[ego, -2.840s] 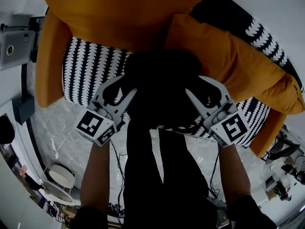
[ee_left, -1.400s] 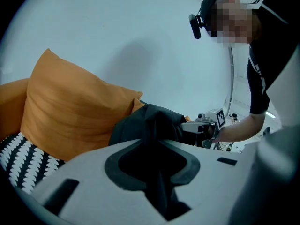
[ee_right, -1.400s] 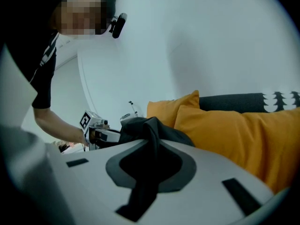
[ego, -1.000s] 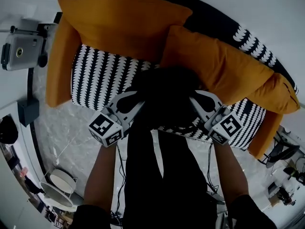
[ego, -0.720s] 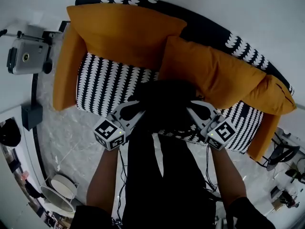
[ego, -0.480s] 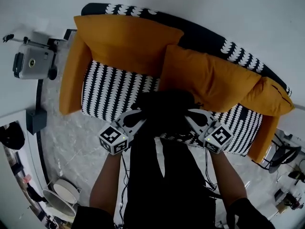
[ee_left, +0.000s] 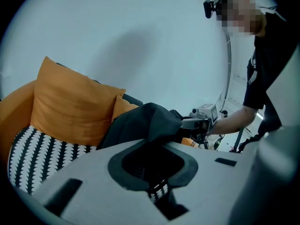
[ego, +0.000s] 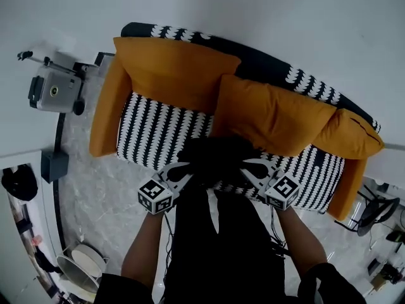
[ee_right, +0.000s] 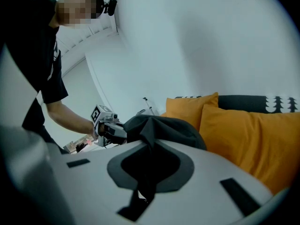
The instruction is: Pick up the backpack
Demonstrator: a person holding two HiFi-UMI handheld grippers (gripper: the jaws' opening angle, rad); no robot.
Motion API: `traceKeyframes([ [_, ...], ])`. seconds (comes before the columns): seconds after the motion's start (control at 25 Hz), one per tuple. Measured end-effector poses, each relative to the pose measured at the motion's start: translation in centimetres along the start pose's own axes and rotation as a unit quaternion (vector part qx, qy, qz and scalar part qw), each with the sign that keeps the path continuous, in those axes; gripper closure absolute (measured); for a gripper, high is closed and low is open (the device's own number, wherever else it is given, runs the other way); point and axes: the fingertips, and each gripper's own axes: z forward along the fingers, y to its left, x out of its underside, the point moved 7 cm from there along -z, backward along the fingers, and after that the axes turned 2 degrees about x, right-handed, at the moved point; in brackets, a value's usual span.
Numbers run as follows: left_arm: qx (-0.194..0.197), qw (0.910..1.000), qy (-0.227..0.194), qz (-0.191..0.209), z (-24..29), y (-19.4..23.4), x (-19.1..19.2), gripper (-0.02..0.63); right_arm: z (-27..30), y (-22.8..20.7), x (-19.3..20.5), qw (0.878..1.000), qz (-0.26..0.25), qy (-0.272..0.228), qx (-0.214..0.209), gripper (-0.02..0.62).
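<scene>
Left tool (ego: 183, 170), just closing, and right tool (ego: 249, 168) clamp one backpack (ego: 215, 156); perhaps three cushions (ego: 269, 116).

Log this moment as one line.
left gripper: jaws just closed further on backpack | right gripper: shut on backpack | backpack: held over sofa

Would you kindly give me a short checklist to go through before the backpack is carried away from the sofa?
1. Left gripper grip: its jaws have just been closing, with backpack fabric pinched between them. Ok.
2. Right gripper grip: jaws shut on backpack fabric. Ok.
3. Backpack clear of the sofa seat: it overlaps the seat's front edge in the head view. Cannot tell.
4. Backpack free of the orange cushion behind it: contact can't be judged. Cannot tell.
5. Footing: cables hang by the person's legs and could snag. Not ok.
</scene>
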Motion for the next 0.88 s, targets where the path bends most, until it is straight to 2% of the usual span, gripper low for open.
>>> traceKeyframes([
  [0.32,-0.010,0.9997,-0.022,-0.001,-2.0,-1.5,-1.7,0.558,-0.4,1.6,-2.0,1.000,-0.002,0.008,-0.010,0.566],
  [0.64,-0.006,0.9976,-0.050,0.048,-3.4,-2.5,-8.0,0.560,-1.4,2.0,-7.4,0.999,-0.019,-0.030,-0.005,0.566],
  [0.88,0.002,0.9943,-0.063,0.086,-4.9,-3.9,-12.5,0.563,-2.5,2.9,-12.4,0.996,-0.073,-0.047,-0.010,0.566],
])
